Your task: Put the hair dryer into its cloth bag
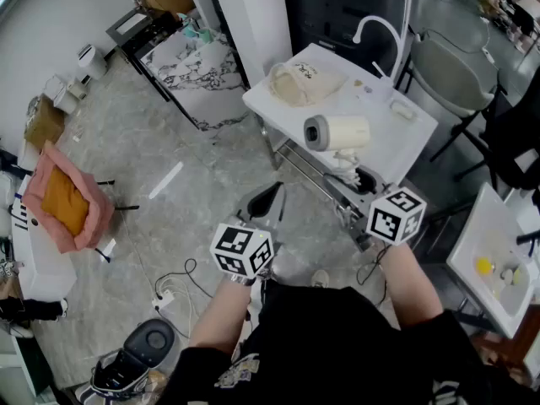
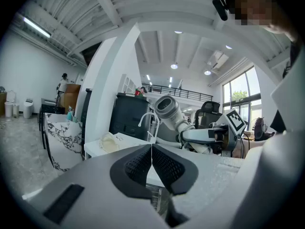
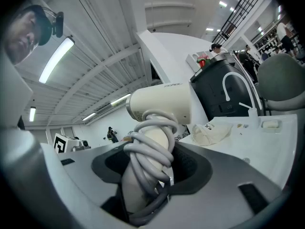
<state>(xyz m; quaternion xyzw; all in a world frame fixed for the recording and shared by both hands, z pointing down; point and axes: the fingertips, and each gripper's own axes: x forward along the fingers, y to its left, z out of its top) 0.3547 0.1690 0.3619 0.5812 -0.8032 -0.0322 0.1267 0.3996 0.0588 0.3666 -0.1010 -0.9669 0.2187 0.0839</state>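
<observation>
A cream hair dryer (image 1: 337,132) with its grey cord wound round the handle is held up over the white table (image 1: 418,129). My right gripper (image 1: 359,178) is shut on the hair dryer's handle (image 3: 147,168), with the barrel (image 3: 159,106) above the jaws. The cream cloth bag (image 1: 302,83) lies crumpled on the table's far left part; it also shows in the right gripper view (image 3: 212,132) and the left gripper view (image 2: 110,142). My left gripper (image 1: 266,202) is shut and empty, left of the table's near edge, with its pads (image 2: 151,165) pressed together.
A white gooseneck tap (image 1: 377,30) stands at the table's back edge. A grey chair (image 1: 451,70) is behind the table. A second white table (image 1: 498,251) with small items is at the right. Cables (image 1: 173,289) lie on the floor, and a marble-patterned counter (image 1: 198,70) stands far left.
</observation>
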